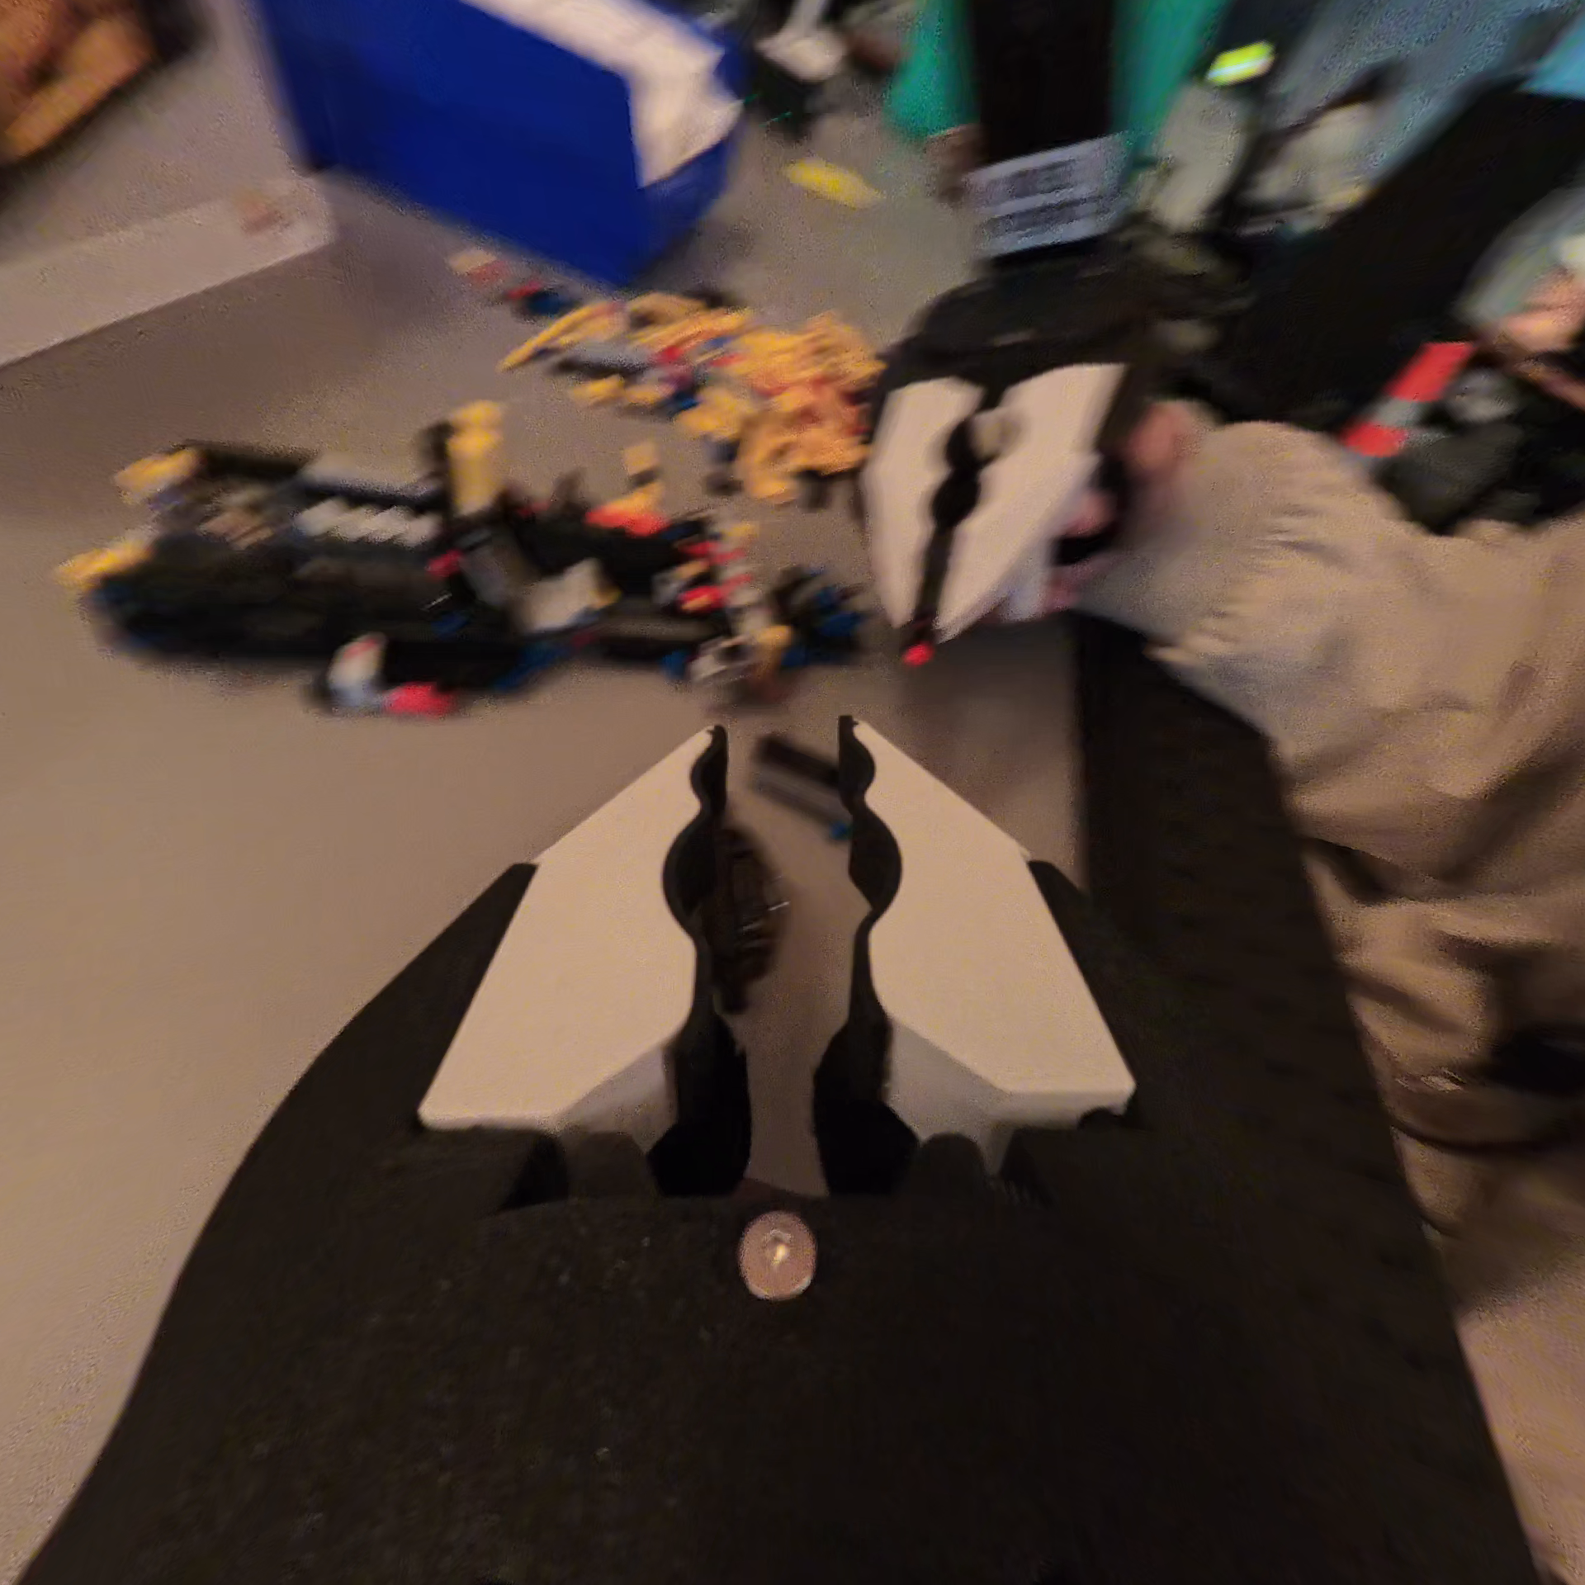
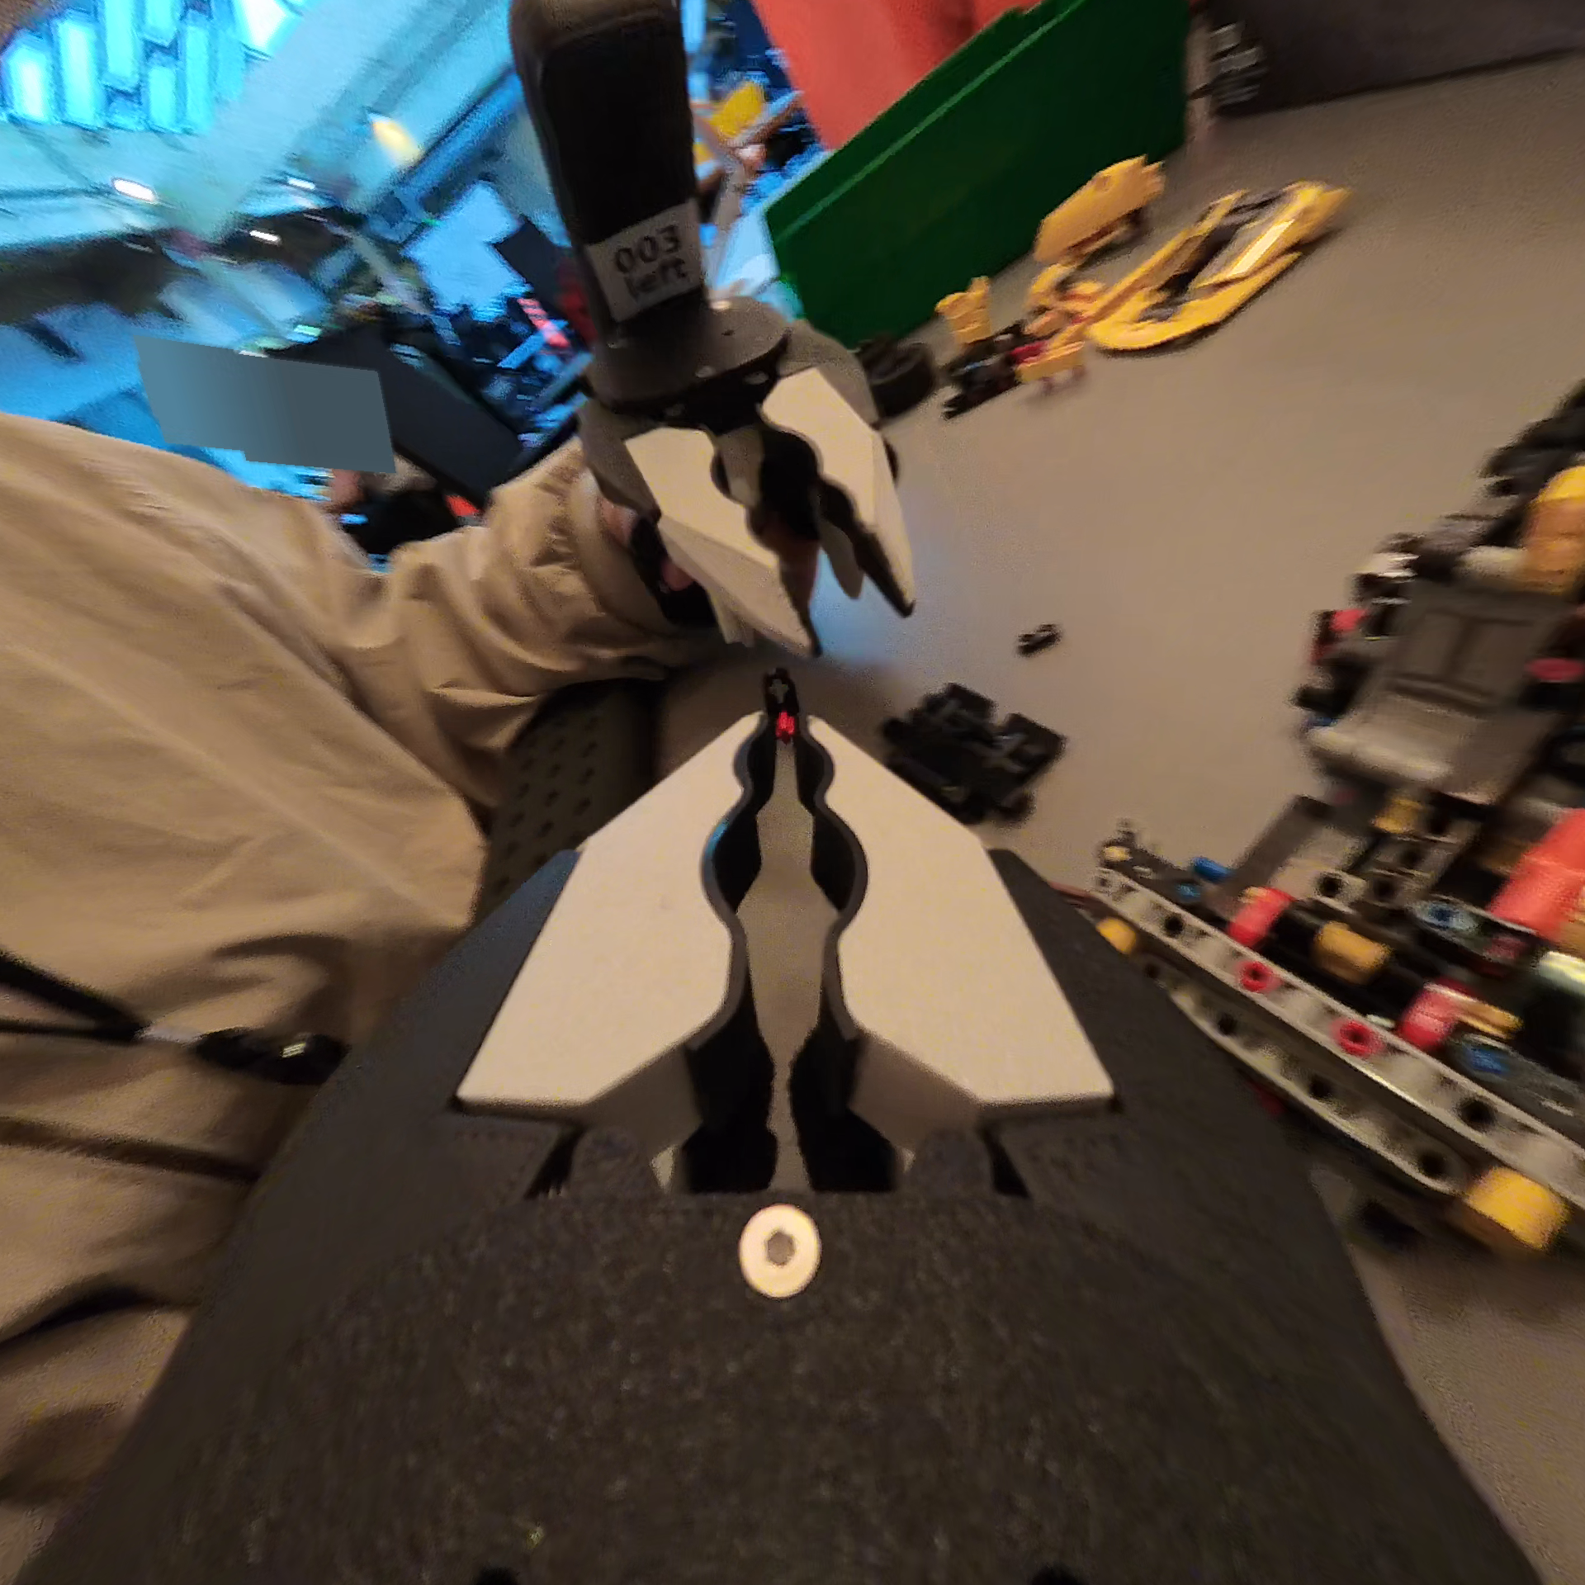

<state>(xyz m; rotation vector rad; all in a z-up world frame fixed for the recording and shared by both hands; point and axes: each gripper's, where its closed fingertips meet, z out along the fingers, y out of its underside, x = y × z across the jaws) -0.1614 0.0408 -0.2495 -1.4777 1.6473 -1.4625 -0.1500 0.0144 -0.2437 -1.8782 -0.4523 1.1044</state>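
Note:
My right gripper (image 2: 785,731) is shut on a small red and black pin (image 2: 782,710) that sticks out past its tips. It also shows in the left wrist view (image 1: 931,630), with the red pin (image 1: 918,653) at its tip. My left gripper (image 1: 782,731) is open and empty above the grey table. A dark toothed piece (image 1: 742,909) and a thin black bar (image 1: 798,785) lie on the table between its fingers. In the right wrist view the left gripper (image 2: 858,622) hangs open just beyond the pin. A half-built brick vehicle frame (image 1: 386,566) (image 2: 1338,1012) lies near both.
A heap of yellow pieces (image 1: 772,386) lies behind the frame, with a blue box (image 1: 515,111) farther back. A yellow car shell (image 2: 1201,266) and a green box (image 2: 969,171) lie at the far side. A black block (image 2: 969,755) sits close. Beige sleeves (image 2: 214,686) flank both grippers. The tips of one gripper are about 5 cm away from the tips of the other.

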